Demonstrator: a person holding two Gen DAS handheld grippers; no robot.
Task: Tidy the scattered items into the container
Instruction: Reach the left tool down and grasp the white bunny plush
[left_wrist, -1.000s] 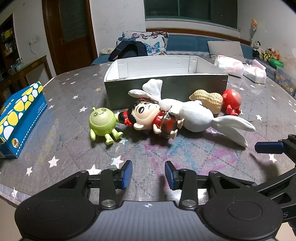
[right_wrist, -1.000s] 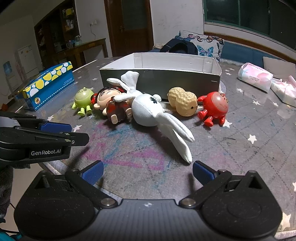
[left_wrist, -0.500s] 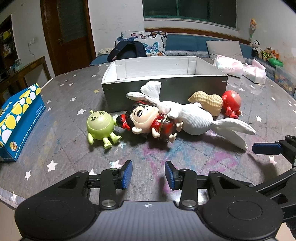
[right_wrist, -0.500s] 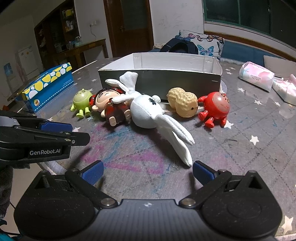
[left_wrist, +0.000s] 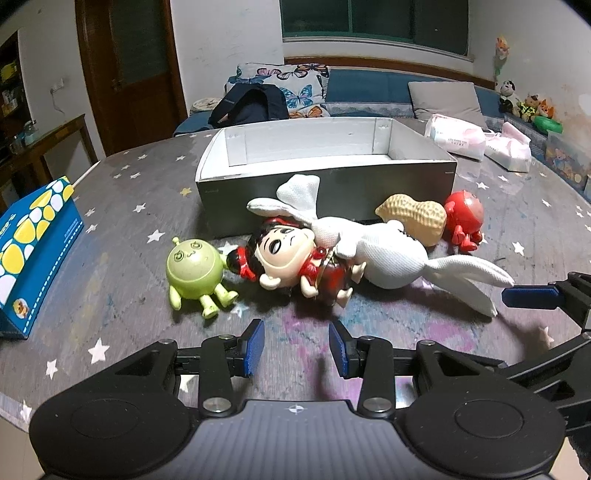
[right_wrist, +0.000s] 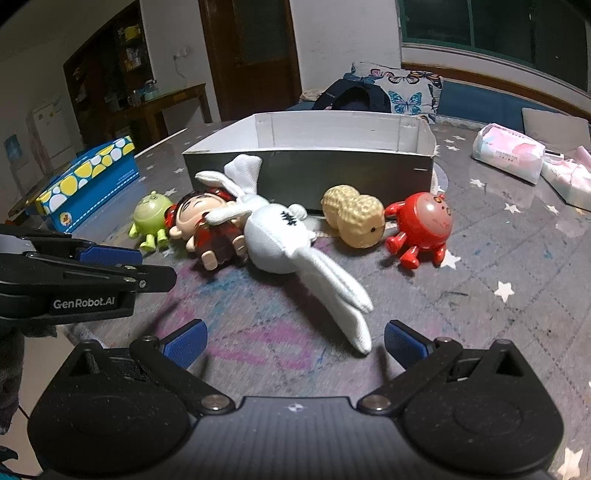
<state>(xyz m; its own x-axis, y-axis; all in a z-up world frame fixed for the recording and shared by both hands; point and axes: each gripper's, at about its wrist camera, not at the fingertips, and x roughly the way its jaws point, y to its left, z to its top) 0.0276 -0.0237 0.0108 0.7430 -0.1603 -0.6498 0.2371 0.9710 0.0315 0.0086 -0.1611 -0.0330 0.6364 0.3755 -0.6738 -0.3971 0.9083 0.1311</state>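
Observation:
An open grey box with a white inside stands on the star-patterned table. In front of it lie a green round toy, a doll in red, a white plush rabbit, a peanut toy and a red round toy. The same toys show in the right wrist view: green toy, doll, rabbit, peanut, red toy, box. My left gripper is open and empty, just short of the doll. My right gripper is wide open and empty, near the rabbit's ears.
A blue and yellow tissue box lies at the table's left edge. Tissue packs lie at the far right. Behind the table are a sofa with pillows and a dark bag, and a wooden door.
Both grippers have moved forward toward the toys, which now look larger and closer. Nothing has been taken hold of.

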